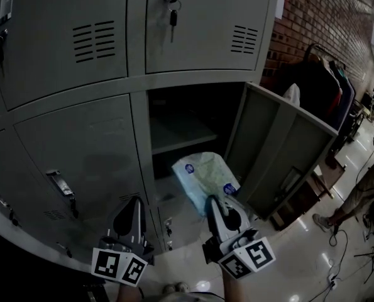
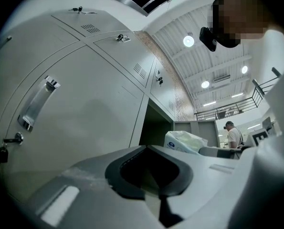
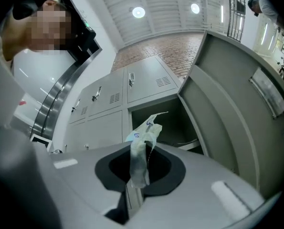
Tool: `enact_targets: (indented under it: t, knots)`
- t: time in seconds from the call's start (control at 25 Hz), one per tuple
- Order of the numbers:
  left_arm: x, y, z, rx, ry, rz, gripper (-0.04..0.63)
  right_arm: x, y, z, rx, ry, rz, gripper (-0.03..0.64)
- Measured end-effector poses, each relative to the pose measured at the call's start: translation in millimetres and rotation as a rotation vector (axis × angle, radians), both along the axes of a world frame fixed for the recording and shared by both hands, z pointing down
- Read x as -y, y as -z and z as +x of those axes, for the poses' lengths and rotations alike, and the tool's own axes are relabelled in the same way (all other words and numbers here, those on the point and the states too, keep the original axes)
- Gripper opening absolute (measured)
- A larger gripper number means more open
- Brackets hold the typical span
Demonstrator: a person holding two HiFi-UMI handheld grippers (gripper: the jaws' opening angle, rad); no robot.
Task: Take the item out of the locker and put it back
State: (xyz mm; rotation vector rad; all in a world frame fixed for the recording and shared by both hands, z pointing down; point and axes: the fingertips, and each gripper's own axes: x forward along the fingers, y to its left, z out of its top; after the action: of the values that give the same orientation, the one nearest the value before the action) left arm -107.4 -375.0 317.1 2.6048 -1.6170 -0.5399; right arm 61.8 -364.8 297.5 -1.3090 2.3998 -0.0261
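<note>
My right claw (image 1: 211,202) is clenched on a crinkled plastic bag (image 1: 205,175), pale white and green with round blue marks printed on it. The bag hangs at the mouth of the open locker (image 1: 181,121), below the shelf (image 1: 185,141) inside it. I cannot tell whether any of it is past the locker's front edge.

In the right gripper view only a thin twisted strip of the bag (image 3: 141,149) shows, pinched upright between the jaws of the right claw (image 3: 136,178), with the dark locker opening (image 3: 173,123) behind it. The head view shows the bag's full puffed body. The left gripper view catches the bag (image 2: 184,140) from the side, just right of the locker's dark opening.

My left claw (image 1: 134,205) is left of the open locker, in front of the shut lower door (image 1: 80,150). Its jaws are pressed together with nothing in them, as the left gripper view (image 2: 156,185) shows.

The locker's door (image 1: 271,150) stands swung out to the right of the opening. Keys (image 1: 172,10) hang from the door above it. Further right are a brick wall (image 1: 312,14), a rack of clothes (image 1: 328,83) and a person's legs (image 1: 353,197) on the shiny floor.
</note>
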Motion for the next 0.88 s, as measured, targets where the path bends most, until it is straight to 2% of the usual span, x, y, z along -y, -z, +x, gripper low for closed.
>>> enact_targets:
  t: [0.88]
  knots:
    - [2.5, -2.6, -1.7, 0.007, -0.016, -0.016, 0.005, -2.7, -3.2, -7.8, 0.014, 0.026, -0.029, 0.026]
